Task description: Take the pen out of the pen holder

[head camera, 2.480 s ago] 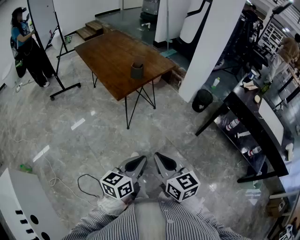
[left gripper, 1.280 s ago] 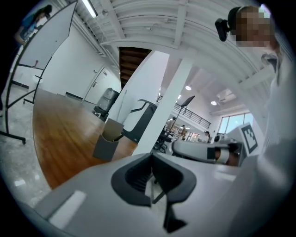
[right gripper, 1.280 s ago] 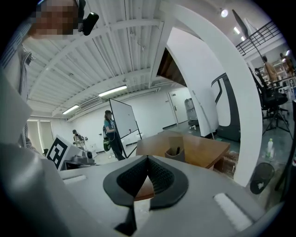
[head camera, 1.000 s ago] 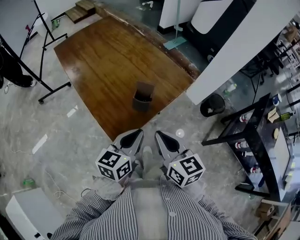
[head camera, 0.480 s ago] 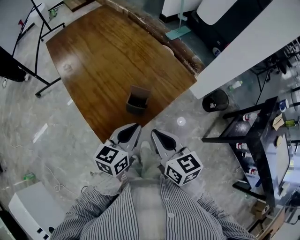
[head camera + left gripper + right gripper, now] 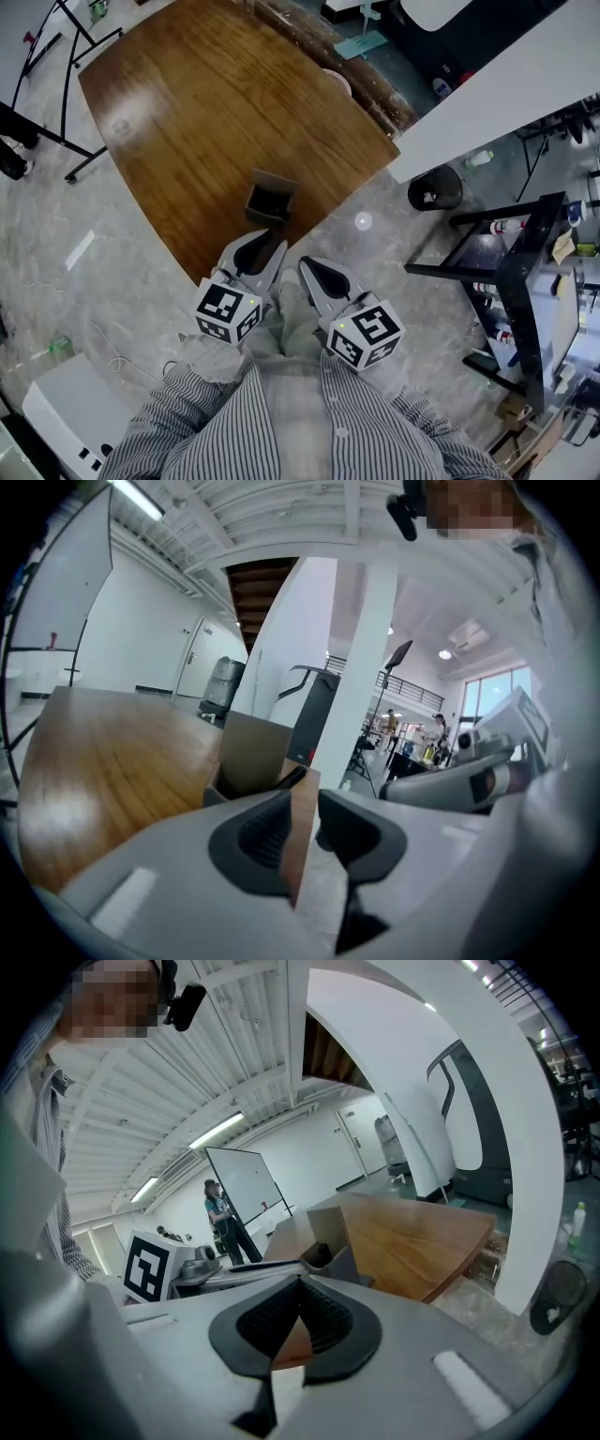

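L gripper jaws have just been opening, now standing narrowly apart w/ nothing betw. them. R gripper, alongside, is keeping jaws together, empty. Holder is sitting just ahead of L gripper, near table edge; pen is poking over its rim.

The pen holder stands on the table close to its near edge, and the pen sits inside it, leaning at its right side as the left gripper view shows it. Right of the table rises a pillar, with a bin on the floor at its foot and a rack farther right; a cabinet stands at the near left, well apart from the table
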`<state>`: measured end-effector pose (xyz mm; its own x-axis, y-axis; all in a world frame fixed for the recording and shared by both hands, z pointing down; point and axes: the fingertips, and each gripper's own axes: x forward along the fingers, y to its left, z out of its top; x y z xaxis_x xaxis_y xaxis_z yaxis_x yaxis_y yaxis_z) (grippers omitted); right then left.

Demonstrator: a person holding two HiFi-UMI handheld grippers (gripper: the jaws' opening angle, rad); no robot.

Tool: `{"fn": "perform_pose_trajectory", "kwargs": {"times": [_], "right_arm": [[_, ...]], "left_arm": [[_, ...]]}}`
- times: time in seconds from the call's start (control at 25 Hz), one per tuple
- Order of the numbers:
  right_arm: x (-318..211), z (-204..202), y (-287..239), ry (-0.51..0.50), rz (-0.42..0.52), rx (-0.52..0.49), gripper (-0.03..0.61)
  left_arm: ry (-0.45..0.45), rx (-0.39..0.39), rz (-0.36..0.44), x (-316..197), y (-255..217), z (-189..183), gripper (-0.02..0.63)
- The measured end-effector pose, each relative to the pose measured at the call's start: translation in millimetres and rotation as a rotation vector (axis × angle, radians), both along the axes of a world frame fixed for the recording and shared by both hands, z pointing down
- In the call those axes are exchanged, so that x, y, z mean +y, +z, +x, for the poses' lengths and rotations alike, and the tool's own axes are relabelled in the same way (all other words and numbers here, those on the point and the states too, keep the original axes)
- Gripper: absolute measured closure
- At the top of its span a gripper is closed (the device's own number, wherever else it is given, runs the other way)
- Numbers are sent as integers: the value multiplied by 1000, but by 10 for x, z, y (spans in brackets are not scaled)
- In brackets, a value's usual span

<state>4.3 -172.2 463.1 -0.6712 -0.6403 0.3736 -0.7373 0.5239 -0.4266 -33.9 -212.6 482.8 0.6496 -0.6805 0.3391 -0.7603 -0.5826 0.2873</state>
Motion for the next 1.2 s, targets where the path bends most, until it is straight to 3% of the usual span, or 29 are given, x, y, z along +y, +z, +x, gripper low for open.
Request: {"fn": "perform_pose_trajectory", "kwargs": {"times": [0.24,0.56,1.2], "right_arm": [[-79,77,87,10,-27,-5,580],[-158,170,161,25,-50,-12,578],[-286,220,161,18,-48,-20,580]], "left_arm": [[10,-100,74,-243,1,70,468],[59,-196,125,-352,75,175,460],[-14,-174,133,-544,11,19,526]]}}
